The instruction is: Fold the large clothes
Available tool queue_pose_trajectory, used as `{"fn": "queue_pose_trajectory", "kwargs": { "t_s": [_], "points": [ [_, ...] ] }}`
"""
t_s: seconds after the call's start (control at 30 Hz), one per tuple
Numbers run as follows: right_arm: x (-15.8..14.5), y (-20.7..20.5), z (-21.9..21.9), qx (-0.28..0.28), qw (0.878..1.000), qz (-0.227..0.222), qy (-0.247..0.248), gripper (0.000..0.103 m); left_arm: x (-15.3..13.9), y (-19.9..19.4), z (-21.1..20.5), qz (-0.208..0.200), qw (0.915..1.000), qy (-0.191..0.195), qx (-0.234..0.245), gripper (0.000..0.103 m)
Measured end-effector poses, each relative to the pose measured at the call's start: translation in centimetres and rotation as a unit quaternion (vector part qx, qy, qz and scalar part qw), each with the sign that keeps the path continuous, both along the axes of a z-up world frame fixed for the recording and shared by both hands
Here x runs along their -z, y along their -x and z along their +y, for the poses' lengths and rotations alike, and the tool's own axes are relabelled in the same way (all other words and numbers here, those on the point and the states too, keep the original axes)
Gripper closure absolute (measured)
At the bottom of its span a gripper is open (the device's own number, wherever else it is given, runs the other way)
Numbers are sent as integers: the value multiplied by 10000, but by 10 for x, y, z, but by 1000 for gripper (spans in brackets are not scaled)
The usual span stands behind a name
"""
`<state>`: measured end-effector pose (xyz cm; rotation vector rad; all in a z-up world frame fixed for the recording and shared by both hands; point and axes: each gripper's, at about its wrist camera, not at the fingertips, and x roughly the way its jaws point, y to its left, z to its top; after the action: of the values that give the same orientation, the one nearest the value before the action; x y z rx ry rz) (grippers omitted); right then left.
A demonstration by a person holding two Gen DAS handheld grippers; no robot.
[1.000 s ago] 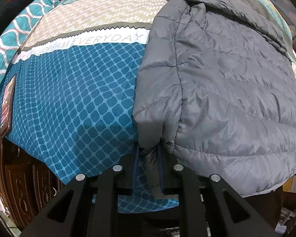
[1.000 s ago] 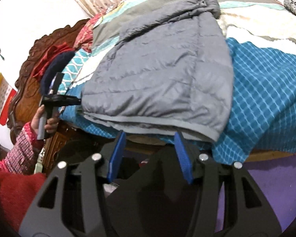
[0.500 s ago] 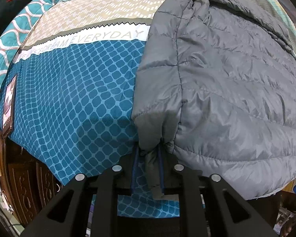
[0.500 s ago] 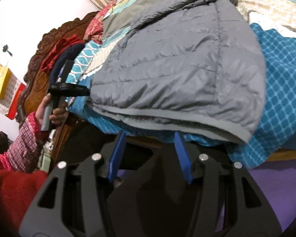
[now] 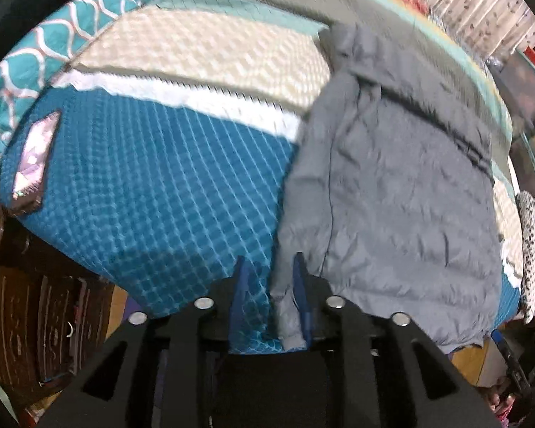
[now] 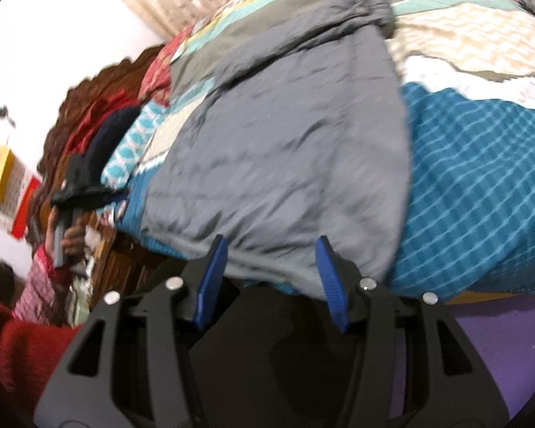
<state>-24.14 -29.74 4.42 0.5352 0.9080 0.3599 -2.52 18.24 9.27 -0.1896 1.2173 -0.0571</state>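
Note:
A grey quilted jacket [image 5: 392, 192] lies on the patterned bedspread [image 5: 160, 185], hem at the near edge of the bed. My left gripper [image 5: 269, 267] stands at its near left corner with the blue fingers apart; the jacket's corner lies loose against the right finger. In the right wrist view the jacket [image 6: 285, 149] fills the middle, and my right gripper [image 6: 269, 246] is open, its blue fingers either side of the hem band. The left gripper also shows there [image 6: 85, 192], held by a hand at the bed's left side.
A carved wooden bed frame [image 5: 35, 306] runs below the bedspread at left. A pillow [image 5: 35, 60] with a teal pattern lies at the far left. Red and dark cloths [image 6: 103, 121] sit by the headboard. A purple floor [image 6: 499, 339] lies at lower right.
My left gripper's fingers have spread apart and loosened their pinch on the jacket's corner. My right gripper has moved forward until its open fingers reach the hem. Both views are blurred by motion.

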Motion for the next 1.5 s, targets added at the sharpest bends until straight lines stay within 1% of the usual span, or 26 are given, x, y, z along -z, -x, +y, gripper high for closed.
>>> {"fn": "queue_pose_trajectory", "kwargs": {
  "t_s": [0.03, 0.1, 0.17, 0.2, 0.27, 0.33, 0.4, 0.57, 0.63, 0.73, 0.83, 0.97, 1.03, 1.07, 1.13, 1.17, 1.2, 1.27, 1.33, 1.37, 1.43, 1.5],
  "points": [
    [1, -3, -4, 37, 10000, 4, -45, 54, -1, -1, -1, -12, 10000, -38, 26, 79],
    [7, -10, -13, 44, 10000, 49, -53, 54, 4, -2, -12, 71, 9998, -156, 99, 65],
    [14, -14, -19, 8, 9999, 111, -74, 54, 17, -2, -20, 212, 9993, -270, 171, 61],
    [16, -15, -21, 4, 9999, 131, -106, 54, 27, -1, -24, 313, 9988, -336, 188, 61],
    [24, -15, -31, 1, 9994, 181, -280, 54, 47, 5, -21, 532, 9980, -329, 119, 60],
    [29, -16, -36, -9, 9990, 244, -387, 54, 59, 8, -13, 681, 9973, -268, 15, 59],
    [35, -17, -42, -82, 9984, 312, -471, 54, 67, 14, -8, 791, 9968, -116, -83, 58],
    [42, -23, -49, -223, 9970, 507, -542, 54, 73, 27, 0, 817, 9961, 263, -207, 51],
    [43, -24, -52, -255, 9961, 580, -622, 54, 76, 31, -1, 846, 9955, 352, -229, 50],
    [42, -26, -54, -289, 9952, 688, -636, 54, 80, 36, -6, 936, 9938, 589, -92, 50],
    [39, -27, -55, -265, 9955, 709, -573, 54, 85, 43, -11, 970, 9938, 539, 87, 50],
    [36, -21, -61, -43, 9957, 696, -603, 54, 88, 47, -10, 971, 9930, 657, 175, 50],
    [33, -18, -61, 66, 9963, 639, -571, 54, 83, 48, -9, 938, 9920, 808, 260, 55],
    [32, -16, -61, 135, 9965, 604, -567, 54, 81, 48, -10, 946, 9915, 839, 303, 62],
    [32, -11, -61, 275, 9963, 551, -595, 53, 76, 49, -12, 927, 9910, 854, 446, 77],
    [31, -9, -60, 387, 9963, 520, -557, 53, 73, 48, -14, 919, 9909, 823, 535, 91],
    [31, -6, -60, 505, 9965, 480, -464, 52, 71, 45, -17, 917, 9909, 800, 584, 98],
    [32, -2, -63, 748, 9957, 420, -349, 51, 65, 44, -18, 859, 9909, 780, 682, 103],
    [37, 0, -66, 943, 9938, 431, -399, 50, 59, 43, -16, 793, 9906, 835, 736, 103],
    [41, 0, -66, 1010, 9926, 518, -423, 50, 56, 43, -15, 761, 9903, 877, 761, 103],
    [49, -1, -60, 900, 9914, 677, -660, 50, 50, 46, -10, 658, 9896, 989, 813, 103],
    [49, 0, -46, 678, 9927, 745, -665, 50, 45, 50, -1, 549, 9883, 1164, 821, 103]
  ]
}}
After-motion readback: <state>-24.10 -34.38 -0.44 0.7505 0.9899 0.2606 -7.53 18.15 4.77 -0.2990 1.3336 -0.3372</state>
